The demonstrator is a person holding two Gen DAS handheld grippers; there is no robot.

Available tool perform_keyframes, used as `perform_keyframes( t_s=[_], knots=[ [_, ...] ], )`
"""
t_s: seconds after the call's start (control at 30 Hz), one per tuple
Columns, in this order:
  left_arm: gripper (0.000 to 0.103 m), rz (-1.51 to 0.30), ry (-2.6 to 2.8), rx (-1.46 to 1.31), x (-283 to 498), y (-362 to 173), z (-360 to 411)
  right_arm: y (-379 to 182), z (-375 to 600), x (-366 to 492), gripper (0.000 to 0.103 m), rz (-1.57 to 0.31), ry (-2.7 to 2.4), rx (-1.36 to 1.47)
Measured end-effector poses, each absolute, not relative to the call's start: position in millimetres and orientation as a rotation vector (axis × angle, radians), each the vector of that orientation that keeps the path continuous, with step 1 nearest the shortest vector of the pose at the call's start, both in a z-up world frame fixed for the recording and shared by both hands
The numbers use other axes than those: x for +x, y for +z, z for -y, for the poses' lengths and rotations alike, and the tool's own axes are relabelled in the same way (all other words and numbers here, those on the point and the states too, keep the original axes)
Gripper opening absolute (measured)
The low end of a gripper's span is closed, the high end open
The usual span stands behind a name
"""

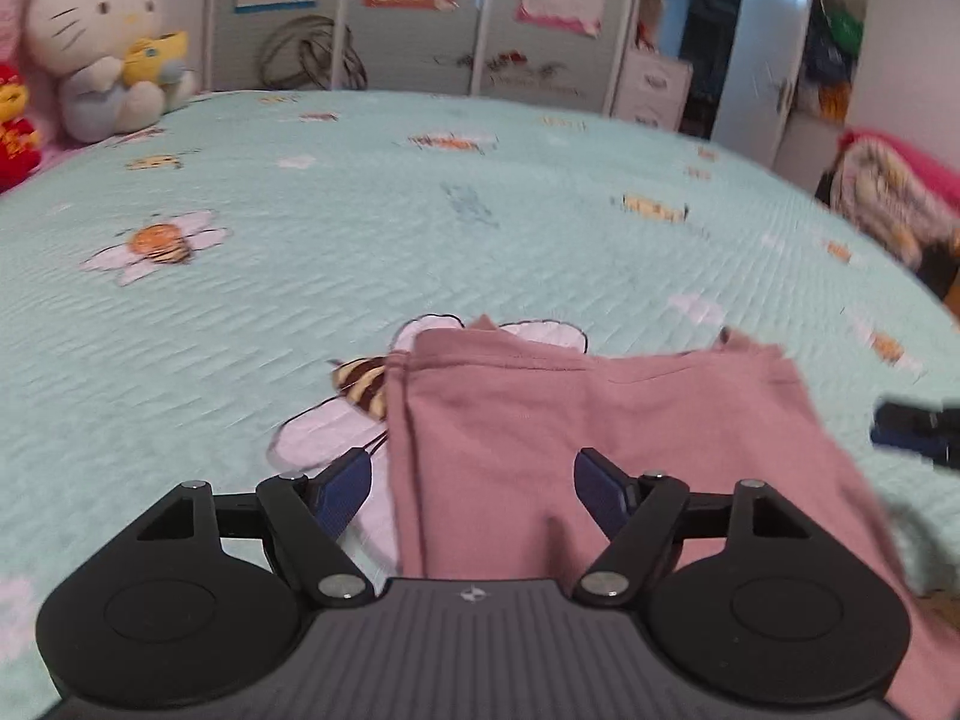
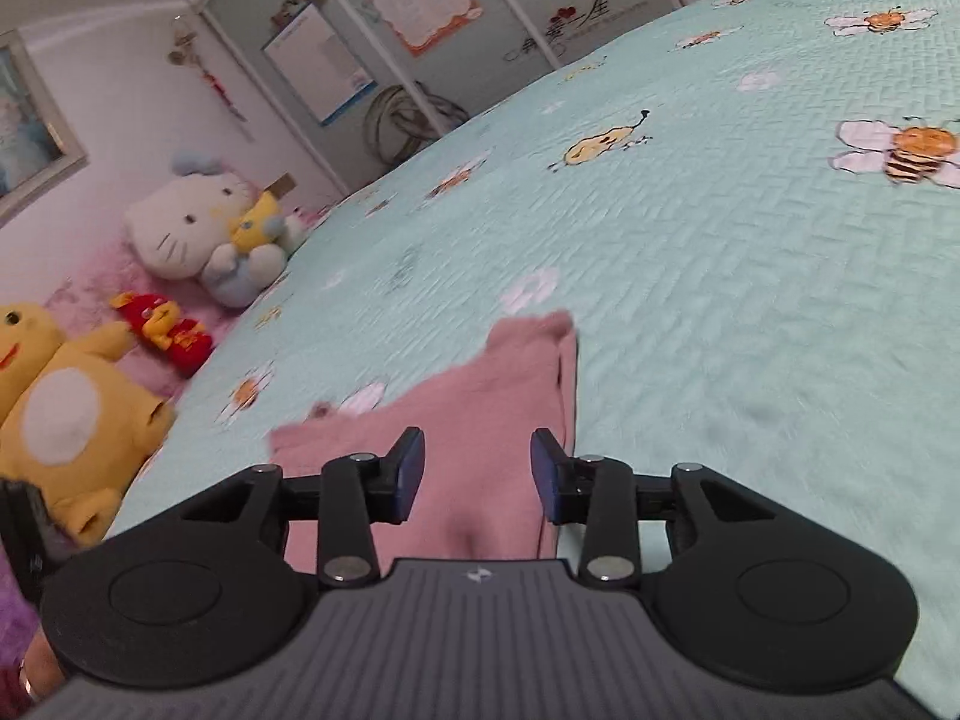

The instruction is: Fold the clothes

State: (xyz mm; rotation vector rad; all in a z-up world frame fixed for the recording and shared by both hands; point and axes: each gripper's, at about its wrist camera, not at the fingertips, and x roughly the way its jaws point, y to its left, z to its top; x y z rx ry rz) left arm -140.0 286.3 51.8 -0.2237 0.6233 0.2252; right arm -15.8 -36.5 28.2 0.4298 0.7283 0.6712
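Note:
A dusty-pink garment (image 1: 600, 438) lies folded flat on the mint bedspread (image 1: 420, 228), its folded edge on the left and a corner sticking up at the far end. My left gripper (image 1: 474, 474) hovers over its near part, open wide, with nothing pinched between the blue pads. The same pink garment (image 2: 480, 396) shows in the right wrist view, running away from the camera. My right gripper (image 2: 480, 459) is above it, jaws apart and pads clear of the cloth. A dark blue finger (image 1: 918, 429) of the right gripper pokes in at the right edge.
A white cat plush (image 1: 102, 48) and a red plush (image 1: 15, 120) sit at the far left of the bed, and a yellow plush (image 2: 66, 414) lies beside them. A wardrobe (image 1: 420, 30) stands behind. A patterned bundle of cloth (image 1: 888, 204) lies at the bed's right side.

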Motion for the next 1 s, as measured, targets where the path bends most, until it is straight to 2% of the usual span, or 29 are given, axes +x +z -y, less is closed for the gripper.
perform_keyframes(
  t_s=[0.23, 0.4, 0.5, 0.57, 0.7, 0.77, 0.83, 0.87, 0.9, 0.93, 1.0],
  knots=[
    [0.078, -0.599, 0.266, -0.232, -247.3, 51.3, -265.3, 27.0, 102.0, -122.4, 0.042, -0.717, 0.745, 0.401],
    [0.077, -0.530, 0.222, -0.076, -302.7, 57.2, -218.7, 37.7, 102.4, -195.8, 0.045, -0.601, 0.765, 0.074],
    [0.079, -0.479, 0.116, 0.015, -301.3, 69.9, -185.8, 48.8, 87.7, -208.1, 0.045, -0.578, 0.834, 0.059],
    [0.079, -0.469, 0.094, 0.031, -282.7, 76.3, -174.4, 55.3, 77.8, -194.4, 0.045, -0.610, 0.861, 0.189],
    [0.076, -0.471, 0.119, -0.012, -237.6, 78.7, -172.8, 50.5, 61.0, -151.3, 0.032, -0.689, 0.858, 0.493],
    [0.076, -0.508, 0.109, -0.068, -222.6, 70.5, -178.0, 39.2, 50.3, -138.4, 0.031, -0.718, 0.823, 0.525],
    [0.070, -0.623, 0.080, -0.091, -212.6, 46.2, -181.3, 19.8, 42.2, -130.2, 0.031, -0.775, 0.813, 0.523],
    [0.066, -0.708, 0.071, -0.085, -209.0, 27.6, -180.3, 5.4, 39.4, -130.4, 0.027, -0.820, 0.794, 0.501],
    [0.068, -0.717, 0.065, -0.060, -212.1, 16.8, -178.0, -9.1, 36.5, -130.9, 0.006, -0.864, 0.772, 0.478],
    [0.068, -0.672, 0.061, -0.023, -220.1, 11.7, -174.8, -15.4, 41.2, -133.1, 0.000, -0.851, 0.766, 0.491],
    [0.068, -0.654, 0.062, -0.023, -222.1, 11.8, -176.0, -22.8, 51.7, -133.2, 0.000, -0.848, 0.761, 0.551]
  ],
)
